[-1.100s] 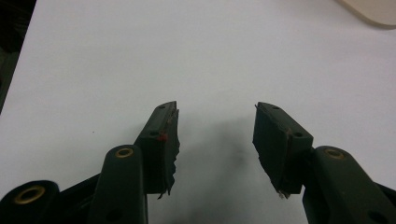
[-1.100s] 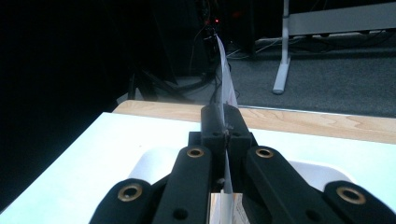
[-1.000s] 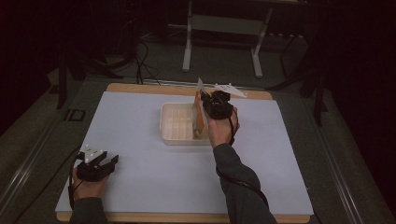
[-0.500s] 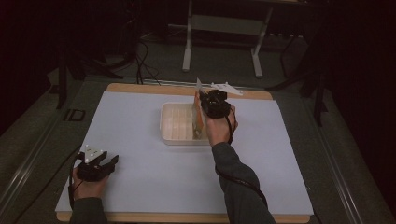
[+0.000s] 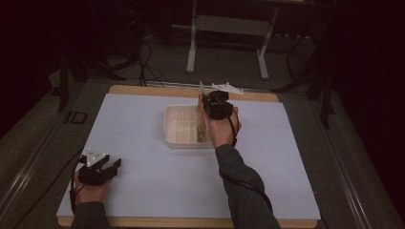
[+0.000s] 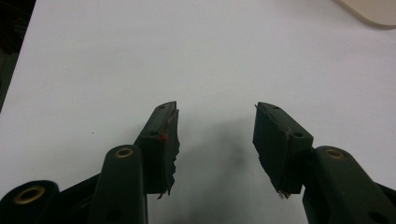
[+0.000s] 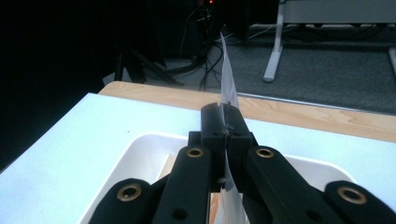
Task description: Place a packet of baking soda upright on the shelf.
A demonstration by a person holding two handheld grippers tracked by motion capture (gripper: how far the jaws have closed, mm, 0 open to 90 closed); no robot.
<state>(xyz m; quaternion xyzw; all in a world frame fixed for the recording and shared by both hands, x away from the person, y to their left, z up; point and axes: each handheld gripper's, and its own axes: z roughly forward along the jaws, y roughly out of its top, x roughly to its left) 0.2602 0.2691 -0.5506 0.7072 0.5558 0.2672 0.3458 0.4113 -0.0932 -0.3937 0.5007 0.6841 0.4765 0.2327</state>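
**Thin card held over the tray, other hand waiting**

At the centre of the high view, my right tongs (image 5: 204,99) are clamped on a thin white sheet (image 7: 229,79), which stands on edge and pokes up beyond the jaw tips in the right gripper view. I hold it above the right end of the white divided tray (image 5: 174,140), mid-frame on the pale surface (image 5: 286,167). An orange-brown piece (image 5: 202,123) stands in the tray just below the tongs; I cannot tell whether the sheet touches it. In the lower left of the frame, my left tongs (image 6: 215,133) rest wide apart and empty over bare surface. I judge the job part-way: the sheet is gripped and over the tray, not yet released.
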